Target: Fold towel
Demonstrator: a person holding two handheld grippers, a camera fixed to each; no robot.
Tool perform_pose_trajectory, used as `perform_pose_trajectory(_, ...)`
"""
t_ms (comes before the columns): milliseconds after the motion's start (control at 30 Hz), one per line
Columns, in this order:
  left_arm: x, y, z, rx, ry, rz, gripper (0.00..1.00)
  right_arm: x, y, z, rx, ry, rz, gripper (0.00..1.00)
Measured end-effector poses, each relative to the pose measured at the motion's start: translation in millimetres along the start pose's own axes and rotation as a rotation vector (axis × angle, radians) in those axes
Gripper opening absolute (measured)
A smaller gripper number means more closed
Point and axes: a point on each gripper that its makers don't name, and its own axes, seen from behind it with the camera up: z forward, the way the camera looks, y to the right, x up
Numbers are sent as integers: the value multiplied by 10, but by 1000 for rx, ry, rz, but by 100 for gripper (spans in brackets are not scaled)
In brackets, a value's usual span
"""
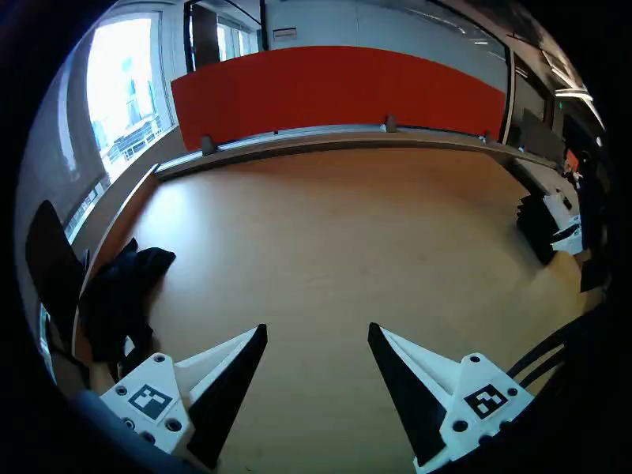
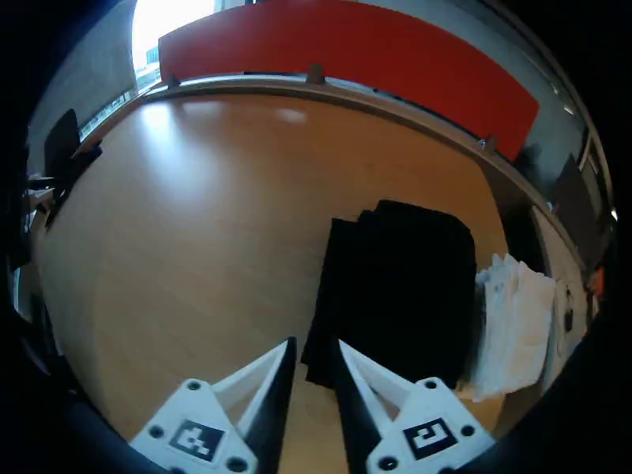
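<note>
Towels (image 2: 395, 292) on table (image 2: 197, 237), cloths (image 2: 513, 324) right (just beside)

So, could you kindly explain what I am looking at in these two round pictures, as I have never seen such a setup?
No robot here: a person holds a two-finger gripper in each hand, and a fisheye camera rides on each, looking along its fingers. In the left gripper view, the left gripper is wide open over a wooden table, with a dark bundle of cloth at its edge. In the right gripper view, the right gripper is narrowly open, holding nothing, close to a folded black towel; white cloths lie beside it. A red screen stands behind the table.
</note>
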Motion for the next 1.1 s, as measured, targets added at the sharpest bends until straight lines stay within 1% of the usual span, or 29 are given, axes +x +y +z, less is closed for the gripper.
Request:
perform_pose_trajectory(67,3,1,-3,-1,1,0,95,10,11,-26,-12,11,-3,68)
perform_pose_trajectory(167,12,0,-4,-2,3,2,95,27,23,-72,-27,27,-2,85)
perform_pose_trajectory(200,16,0,-4,-2,4,2,95,35,28,-89,-32,34,-1,92)
perform_pose_trajectory(300,27,0,-2,-4,8,0,95,71,50,-137,-51,57,18,99)
perform_pose_trajectory(333,31,2,-1,-5,9,-1,95,82,48,-152,-52,64,27,100)
perform_pose_trajectory(500,52,17,1,-12,15,-2,95,125,56,-227,-60,92,69,100)
perform_pose_trajectory(700,78,36,-14,-18,23,6,95,173,76,-341,-79,131,100,100)
perform_pose_trajectory(1000,178,9,-46,-23,48,-1,95,326,90,-558,-106,237,175,100)
perform_pose_trajectory(1100,213,-1,-57,-22,57,-2,95,379,108,-618,-122,277,189,100)
